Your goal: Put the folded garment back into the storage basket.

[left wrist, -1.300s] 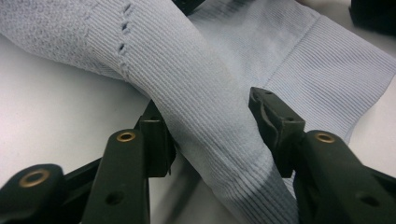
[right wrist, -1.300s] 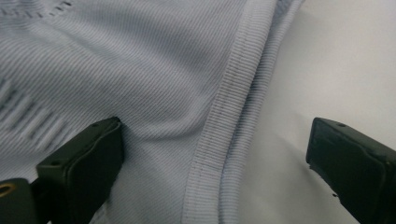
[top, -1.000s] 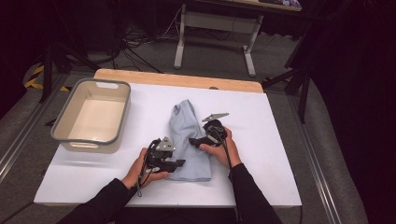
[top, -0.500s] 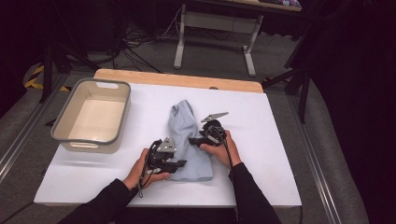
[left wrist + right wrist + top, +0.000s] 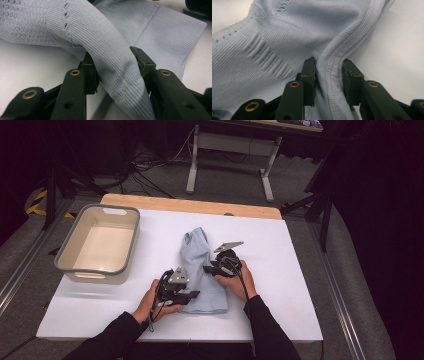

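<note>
A light blue knitted garment [image 5: 202,272] is laid on the white table [image 5: 280,270], near its middle and toward the person's edge, with its ribbed hem nearest the person. A fold along its left edge is pinched between the jaws of the left gripper [image 5: 192,294], as is seen in the left gripper view, where the knit [image 5: 112,57] is bunched between both pads. The right edge, with its ribbed seam [image 5: 332,67], is caught between the jaws of the right gripper [image 5: 210,268]; these jaws have just been closing, with the cloth gathered between them and both pads pressed against it.

Both grippers are held low over the table, their jaws pointed inward toward the garment from either side. The left hand [image 5: 152,297] and right hand [image 5: 239,281] are wrapped around the handles, and the dark-sleeved forearms are brought in from the near edge.

A grey-rimmed beige tub [image 5: 82,270] is stood at the table's left side, well apart from the garment.
</note>
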Available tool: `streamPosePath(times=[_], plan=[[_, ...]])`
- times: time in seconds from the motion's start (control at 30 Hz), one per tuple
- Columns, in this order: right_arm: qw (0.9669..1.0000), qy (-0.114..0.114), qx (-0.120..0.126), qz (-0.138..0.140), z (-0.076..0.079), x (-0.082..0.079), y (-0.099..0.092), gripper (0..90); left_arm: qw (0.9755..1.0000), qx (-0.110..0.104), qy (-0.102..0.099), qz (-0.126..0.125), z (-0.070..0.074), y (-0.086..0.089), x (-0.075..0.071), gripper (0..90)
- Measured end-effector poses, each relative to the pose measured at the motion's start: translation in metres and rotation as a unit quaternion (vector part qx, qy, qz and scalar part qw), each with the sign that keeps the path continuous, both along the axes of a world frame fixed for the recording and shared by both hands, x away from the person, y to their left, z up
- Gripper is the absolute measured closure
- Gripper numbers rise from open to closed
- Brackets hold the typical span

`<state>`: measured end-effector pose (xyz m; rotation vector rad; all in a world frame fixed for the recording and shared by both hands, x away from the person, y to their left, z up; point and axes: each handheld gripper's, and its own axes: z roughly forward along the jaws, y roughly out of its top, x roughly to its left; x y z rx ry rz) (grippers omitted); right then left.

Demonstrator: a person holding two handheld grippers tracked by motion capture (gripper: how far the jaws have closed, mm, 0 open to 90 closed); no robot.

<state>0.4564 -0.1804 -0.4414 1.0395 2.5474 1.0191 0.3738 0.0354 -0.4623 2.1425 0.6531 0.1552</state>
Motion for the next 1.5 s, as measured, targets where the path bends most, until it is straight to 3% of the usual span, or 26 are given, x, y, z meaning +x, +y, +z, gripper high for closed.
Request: streamPosePath(times=[0.13,0.53,0.7,0.77,0.83,0.9,1.0,1.07,1.27,1.5], plan=[[0.9996,-0.021,-0.021,0.002,0.003,-0.004,0.004,70.2,1.0,0.0,-0.001,0.001,0.0,0.0,0.0,62.0],[0.9981,-0.053,-0.032,0.001,0.008,-0.011,0.008,73.6,0.9999,-0.011,-0.005,0.004,0.002,0.002,0.001,67.2],[0.9989,-0.029,-0.03,-0.022,0.002,-0.005,0.004,49.9,1.0,-0.009,-0.003,0.001,0.001,0.003,0.002,67.0],[0.9994,-0.009,-0.014,-0.03,0.0,-0.002,0.002,49.7,1.0,-0.008,-0.005,0.001,0.001,0.002,0.002,66.9],[0.9995,-0.005,-0.01,-0.029,0.0,-0.001,0.001,48.7,1.0,-0.007,-0.006,0.0,0.001,0.002,0.002,66.8],[0.9989,0.024,0.014,-0.037,-0.006,0.005,-0.004,45.3,1.0,-0.007,-0.005,-0.001,0.001,0.002,0.002,66.8],[0.9983,0.038,0.027,-0.035,-0.007,0.008,-0.007,45.3,1.0,-0.006,-0.005,-0.001,0.001,0.001,0.002,66.8],[0.9986,0.035,0.02,-0.036,-0.007,0.007,-0.005,46.5,1.0,-0.007,-0.004,-0.001,0.001,0.001,0.002,66.8],[0.9979,0.051,0.031,-0.024,-0.006,0.008,-0.004,60.8,1.0,-0.006,-0.004,-0.002,0.001,0.001,0.003,66.9],[0.9984,0.041,0.034,-0.021,-0.004,0.005,-0.003,71.4,1.0,-0.007,-0.005,-0.001,0.001,0.001,0.002,67.3]])
